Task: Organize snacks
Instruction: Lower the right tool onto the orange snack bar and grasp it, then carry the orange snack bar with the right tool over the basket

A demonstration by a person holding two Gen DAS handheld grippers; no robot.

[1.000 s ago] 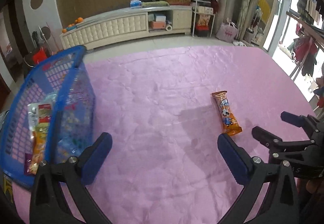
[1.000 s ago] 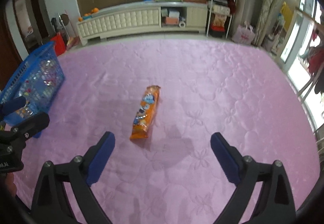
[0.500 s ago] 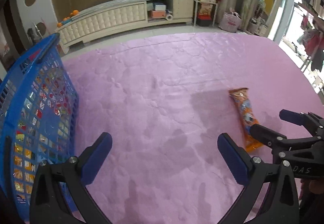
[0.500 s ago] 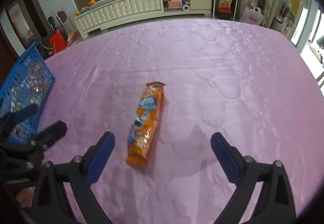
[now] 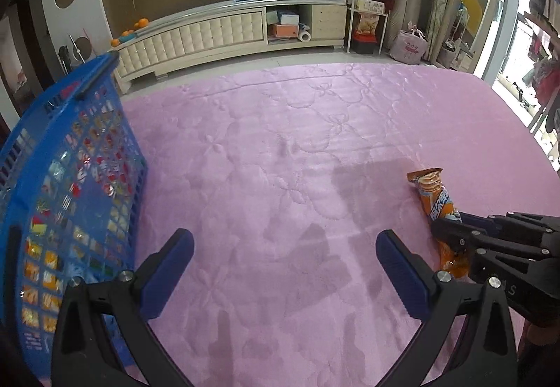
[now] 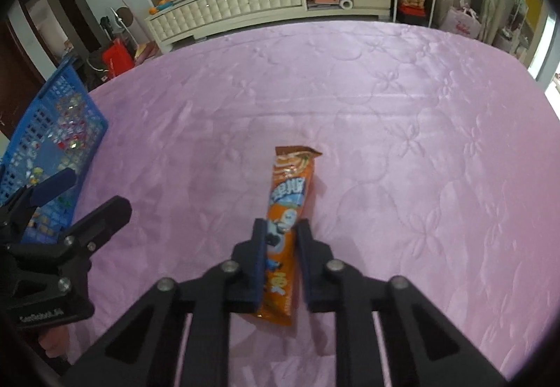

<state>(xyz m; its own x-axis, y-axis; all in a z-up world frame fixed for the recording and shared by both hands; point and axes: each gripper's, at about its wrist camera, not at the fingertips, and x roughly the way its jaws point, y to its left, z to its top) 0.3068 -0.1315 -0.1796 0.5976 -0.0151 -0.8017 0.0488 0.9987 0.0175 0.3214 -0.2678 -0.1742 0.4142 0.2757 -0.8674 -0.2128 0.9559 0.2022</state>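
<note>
A long orange snack packet (image 6: 287,205) lies on the pink quilted surface (image 6: 385,128). My right gripper (image 6: 280,229) is shut on the packet's near half, one finger on each side. In the left wrist view the packet (image 5: 435,198) lies at the right with the right gripper (image 5: 451,229) closed over it. My left gripper (image 5: 283,250) is open and empty above the pink surface, beside the blue basket (image 5: 66,184). The basket holds several snack packs seen through its mesh.
The blue basket (image 6: 45,131) stands at the surface's left edge. A cream cabinet (image 5: 224,33) runs along the back wall beyond the floor. A metal rack (image 5: 367,12) and bags stand at the back right.
My right gripper moved forward and down over the orange packet and closed on it. My left gripper shifted slightly; the basket now fills more of its left side.
</note>
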